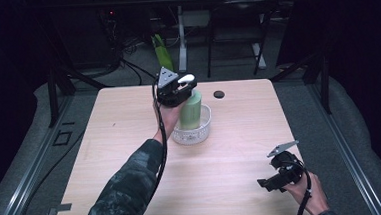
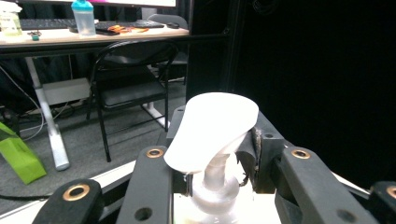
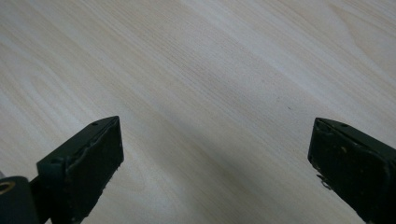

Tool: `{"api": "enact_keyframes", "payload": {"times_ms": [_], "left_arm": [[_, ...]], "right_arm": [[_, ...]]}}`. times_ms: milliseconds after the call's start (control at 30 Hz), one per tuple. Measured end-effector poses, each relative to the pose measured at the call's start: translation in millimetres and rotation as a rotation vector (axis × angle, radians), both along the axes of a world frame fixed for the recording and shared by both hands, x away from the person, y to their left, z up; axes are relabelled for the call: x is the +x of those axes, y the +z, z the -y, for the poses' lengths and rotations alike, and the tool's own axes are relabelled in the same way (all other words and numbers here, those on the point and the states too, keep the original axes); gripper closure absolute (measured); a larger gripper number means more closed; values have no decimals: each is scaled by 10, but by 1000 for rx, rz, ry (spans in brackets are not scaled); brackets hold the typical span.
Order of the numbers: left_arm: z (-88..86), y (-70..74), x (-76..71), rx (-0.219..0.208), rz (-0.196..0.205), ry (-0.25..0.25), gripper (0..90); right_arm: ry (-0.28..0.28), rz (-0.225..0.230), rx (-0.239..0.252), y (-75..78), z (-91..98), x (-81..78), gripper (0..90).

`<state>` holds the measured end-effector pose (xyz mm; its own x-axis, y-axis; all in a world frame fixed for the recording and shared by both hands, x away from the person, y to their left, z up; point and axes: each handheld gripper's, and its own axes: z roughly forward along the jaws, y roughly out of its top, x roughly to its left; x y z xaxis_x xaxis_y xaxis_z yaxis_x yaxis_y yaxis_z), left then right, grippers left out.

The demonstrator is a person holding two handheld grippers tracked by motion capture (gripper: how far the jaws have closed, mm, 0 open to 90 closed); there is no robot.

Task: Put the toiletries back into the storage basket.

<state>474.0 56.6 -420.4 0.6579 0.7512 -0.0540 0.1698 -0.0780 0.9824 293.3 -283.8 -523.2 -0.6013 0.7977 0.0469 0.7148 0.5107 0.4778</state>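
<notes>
Green pump bottle [image 1: 191,111] stood upright inside a clear, patterned bowl [image 1: 203,129] near the middle of the wooden table [image 1: 130,136], its white pump head [image 1: 186,79] at the top. In the left gripper view the pump head [image 2: 212,128] sat between the black jaws, whose pads pressed on the white neck below it from both sides, so the left gripper [image 1: 177,92] was pinching the bottle by its pump. The right gripper [image 1: 269,182] rested low near the table's near right corner, well apart from the bowl; its own view showed its jaws spread wide over bare wood with nothing between them. A small dark disc [image 1: 218,93] lay on the table just beyond the bowl.
</notes>
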Motion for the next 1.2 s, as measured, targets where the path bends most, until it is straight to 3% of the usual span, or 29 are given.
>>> {"api": "enact_keyframes", "payload": {"times_ms": [1200], "left_arm": [[-128, -49, -128, 12, 12, -22, 666]], "right_arm": [[4, 1, 1, -5, -12, 0, 29]]}}
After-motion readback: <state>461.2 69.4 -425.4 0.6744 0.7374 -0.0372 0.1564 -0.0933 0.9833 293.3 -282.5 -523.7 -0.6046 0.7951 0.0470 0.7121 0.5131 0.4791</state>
